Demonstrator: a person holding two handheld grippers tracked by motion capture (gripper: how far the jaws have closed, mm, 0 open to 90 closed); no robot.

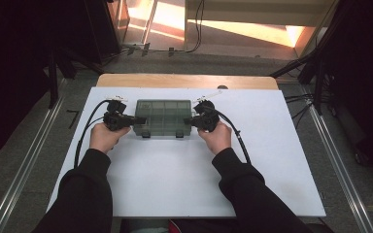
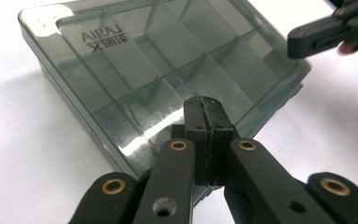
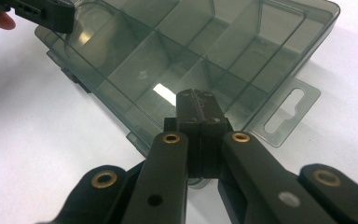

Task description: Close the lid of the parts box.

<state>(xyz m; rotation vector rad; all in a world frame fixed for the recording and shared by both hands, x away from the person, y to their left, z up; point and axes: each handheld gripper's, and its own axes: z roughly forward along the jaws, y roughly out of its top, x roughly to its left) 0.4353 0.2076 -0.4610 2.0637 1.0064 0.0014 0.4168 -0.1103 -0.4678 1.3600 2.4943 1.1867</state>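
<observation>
Smoky translucent compartment box (image 1: 163, 117) at centre of the high view on white table (image 1: 175, 179), lid closed, divided compartments seen empty, left gripper (image 1: 139, 120) jaws together over its left end, right gripper (image 1: 188, 121) jaws together over its right end, nothing clamped.

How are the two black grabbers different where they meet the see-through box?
The left gripper meets the box at its left end; the right gripper meets its right end. The left gripper points rightward, the right gripper leftward, so their tips face each other. Both are black, shut, and hold nothing.
</observation>
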